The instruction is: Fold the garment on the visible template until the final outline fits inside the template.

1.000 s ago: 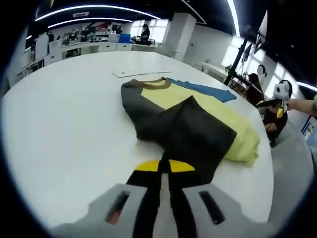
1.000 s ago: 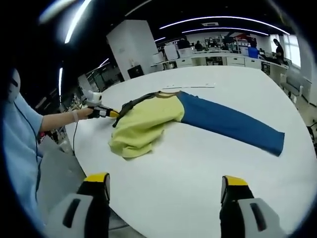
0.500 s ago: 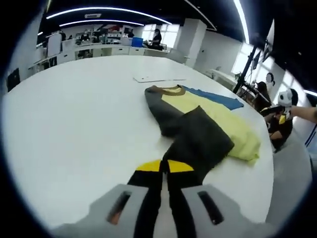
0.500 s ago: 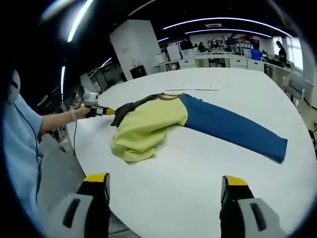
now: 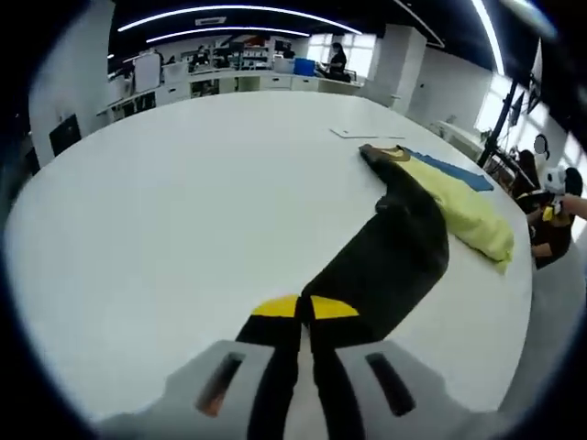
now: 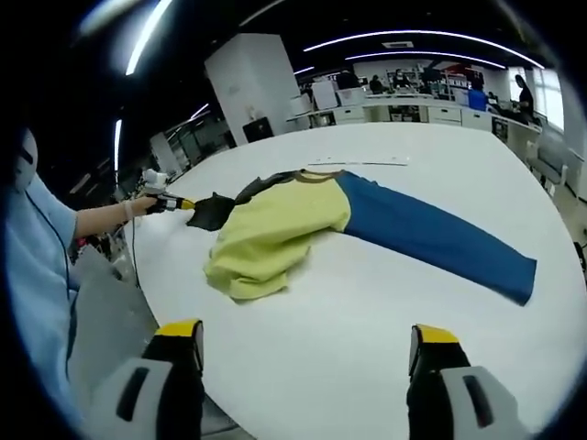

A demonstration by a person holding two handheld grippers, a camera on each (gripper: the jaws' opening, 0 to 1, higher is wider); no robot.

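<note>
A garment with a yellow body (image 6: 266, 234), a brown collar (image 6: 316, 176), a long blue sleeve (image 6: 440, 243) and a dark grey sleeve (image 5: 394, 257) lies on the white table (image 5: 165, 211). My left gripper (image 5: 304, 307) is shut on the dark sleeve's end, and the sleeve runs out straight from the yellow body (image 5: 463, 206). In the right gripper view the left gripper (image 6: 174, 203) is held at the table's left edge with the dark sleeve (image 6: 220, 209). My right gripper (image 6: 303, 353) stands open near the table's front edge, apart from the garment. A thin white template sheet (image 6: 358, 161) lies just beyond the collar.
The table's rounded edge (image 6: 165, 293) runs close to both grippers. A person's light blue sleeve (image 6: 37, 257) fills the left of the right gripper view. Desks, shelves and people stand far behind the table (image 5: 275, 78).
My left gripper has drawn the dark sleeve off the yellow body and out away from it, so the sleeve now lies straight. The right gripper has stayed put and open.
</note>
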